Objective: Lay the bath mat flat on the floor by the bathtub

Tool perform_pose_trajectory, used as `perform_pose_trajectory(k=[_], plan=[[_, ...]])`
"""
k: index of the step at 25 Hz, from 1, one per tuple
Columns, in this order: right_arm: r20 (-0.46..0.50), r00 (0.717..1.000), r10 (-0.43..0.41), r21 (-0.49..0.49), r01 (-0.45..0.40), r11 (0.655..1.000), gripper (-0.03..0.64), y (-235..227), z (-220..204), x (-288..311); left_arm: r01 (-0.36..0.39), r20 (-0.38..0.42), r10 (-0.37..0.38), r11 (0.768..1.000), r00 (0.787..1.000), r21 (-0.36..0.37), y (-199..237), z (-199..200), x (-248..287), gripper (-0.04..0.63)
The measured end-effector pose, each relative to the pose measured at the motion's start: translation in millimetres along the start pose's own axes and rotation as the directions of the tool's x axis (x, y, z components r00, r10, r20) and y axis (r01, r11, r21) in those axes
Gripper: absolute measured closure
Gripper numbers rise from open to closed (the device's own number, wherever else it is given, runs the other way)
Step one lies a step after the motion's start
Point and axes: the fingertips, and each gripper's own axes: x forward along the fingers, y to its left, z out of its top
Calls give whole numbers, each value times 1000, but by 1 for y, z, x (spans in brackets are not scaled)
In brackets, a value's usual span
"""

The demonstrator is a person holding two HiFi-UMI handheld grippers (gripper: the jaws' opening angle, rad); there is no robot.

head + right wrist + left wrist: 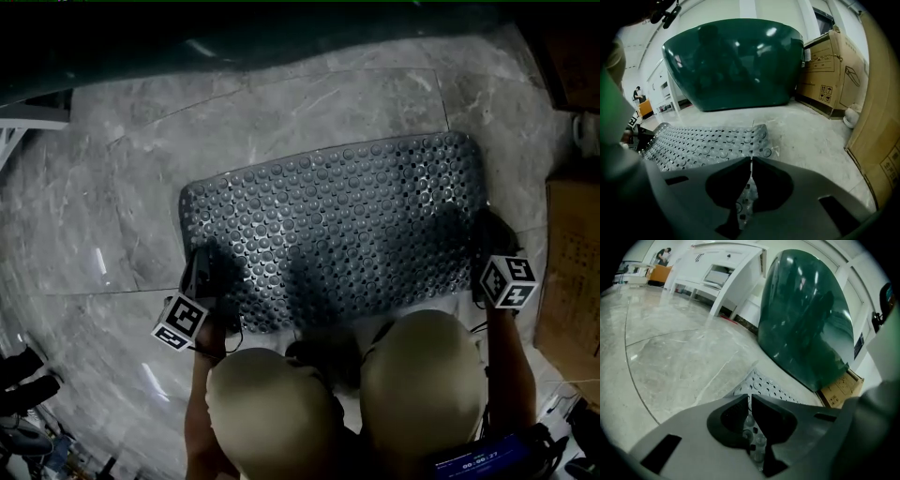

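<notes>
Bath mat (337, 234) looks basically down already, spread out on the marble floor (281, 112) right by the green bathtub (731, 61). Left gripper (749, 399) and right gripper (751, 164) each pinch a near corner, so I'd say only letting go remains.

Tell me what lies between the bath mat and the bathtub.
Nothing but bare grey marble floor lies between the bath mat and the bathtub. The head view shows that strip from above, and the right gripper view shows it too.
</notes>
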Motion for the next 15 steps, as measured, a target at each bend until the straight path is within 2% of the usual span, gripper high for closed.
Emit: perform_pose_trajectory(k=[10, 15], plan=[[-74, 997, 6, 12, -5, 1000, 591, -5, -25, 14, -30, -49, 25, 995, 998, -100, 11, 4, 4, 551], [-108, 994, 3, 16, -1, 1000, 591, -10, -35, 18, -45, -47, 38, 987, 998, -153, 14, 6, 7, 551]])
